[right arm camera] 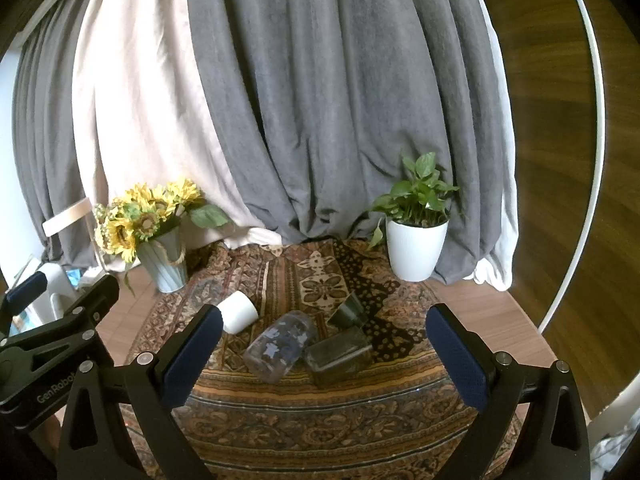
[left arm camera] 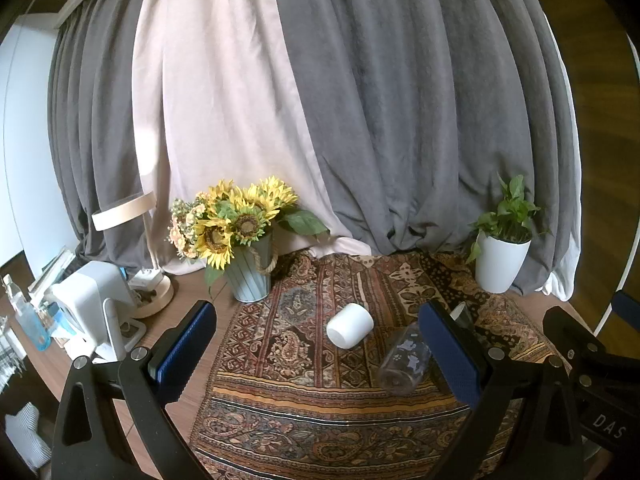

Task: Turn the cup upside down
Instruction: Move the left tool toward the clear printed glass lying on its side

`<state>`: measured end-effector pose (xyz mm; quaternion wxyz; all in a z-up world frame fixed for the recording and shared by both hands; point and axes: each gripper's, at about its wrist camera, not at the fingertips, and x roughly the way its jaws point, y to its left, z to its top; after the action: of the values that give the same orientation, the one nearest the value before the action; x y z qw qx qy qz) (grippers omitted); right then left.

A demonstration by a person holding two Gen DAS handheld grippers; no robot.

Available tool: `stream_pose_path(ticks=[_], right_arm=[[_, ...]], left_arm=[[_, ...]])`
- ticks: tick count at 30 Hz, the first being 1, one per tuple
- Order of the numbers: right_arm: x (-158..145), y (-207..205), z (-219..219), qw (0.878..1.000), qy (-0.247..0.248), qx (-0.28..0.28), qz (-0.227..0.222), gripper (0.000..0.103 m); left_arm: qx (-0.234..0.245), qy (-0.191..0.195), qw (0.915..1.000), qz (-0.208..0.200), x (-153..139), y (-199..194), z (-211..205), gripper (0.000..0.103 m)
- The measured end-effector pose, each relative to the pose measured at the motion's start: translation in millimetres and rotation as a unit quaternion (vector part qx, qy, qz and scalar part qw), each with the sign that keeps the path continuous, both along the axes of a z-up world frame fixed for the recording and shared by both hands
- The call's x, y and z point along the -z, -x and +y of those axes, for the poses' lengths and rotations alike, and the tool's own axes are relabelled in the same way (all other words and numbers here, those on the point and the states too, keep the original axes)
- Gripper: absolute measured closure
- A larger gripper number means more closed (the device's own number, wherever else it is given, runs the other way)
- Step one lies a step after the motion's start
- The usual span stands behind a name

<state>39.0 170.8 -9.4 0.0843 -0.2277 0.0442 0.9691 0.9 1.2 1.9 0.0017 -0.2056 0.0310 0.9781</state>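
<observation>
Several cups lie on their sides on a patterned cloth (right arm camera: 320, 412). A white cup (left arm camera: 349, 325) (right arm camera: 239, 311) lies at the left. A clear glass with pale flower prints (left arm camera: 404, 362) (right arm camera: 280, 345) lies in the middle. A dark square glass (right arm camera: 340, 356) lies right of it, and a small dark cup (right arm camera: 349, 313) (left arm camera: 462, 314) lies behind. My left gripper (left arm camera: 320, 354) is open above the cloth, with the white cup between its fingers and farther off. My right gripper (right arm camera: 324, 356) is open and empty, with the clear and dark glasses ahead between its fingers.
A metal pot of sunflowers (left arm camera: 248, 272) (right arm camera: 164, 264) stands at the cloth's back left. A white pot with a green plant (left arm camera: 500, 260) (right arm camera: 416, 248) stands at the back right. Grey and pale curtains hang behind. A white appliance (left arm camera: 92, 304) and a bottle (left arm camera: 28, 320) stand at the far left.
</observation>
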Motion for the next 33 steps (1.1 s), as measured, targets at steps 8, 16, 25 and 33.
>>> stream_pose_path(ticks=[8,16,25,33], right_arm=[[0.0,1.1,0.1,1.0,0.0,0.002,0.0,0.001],[0.4,2.3,0.3,1.0,0.0,0.003,0.0,0.001],[1.4,3.7,0.3,1.0,0.0,0.003,-0.001,0.001],[3.8,8.1,1.0,1.0,0.001,0.004,-0.005,0.001]], left_arm=[[0.001,0.001,1.0,0.0,1.5,0.1,0.5,0.0],[0.003,0.001,1.0,-0.001,4.4,2.7,-0.2,0.0],[0.004,0.0,1.0,-0.002,6.1,3.8,-0.1,0.0],[0.008,0.002,0.9999,-0.006,9.1,7.4,1.6,0.0]])
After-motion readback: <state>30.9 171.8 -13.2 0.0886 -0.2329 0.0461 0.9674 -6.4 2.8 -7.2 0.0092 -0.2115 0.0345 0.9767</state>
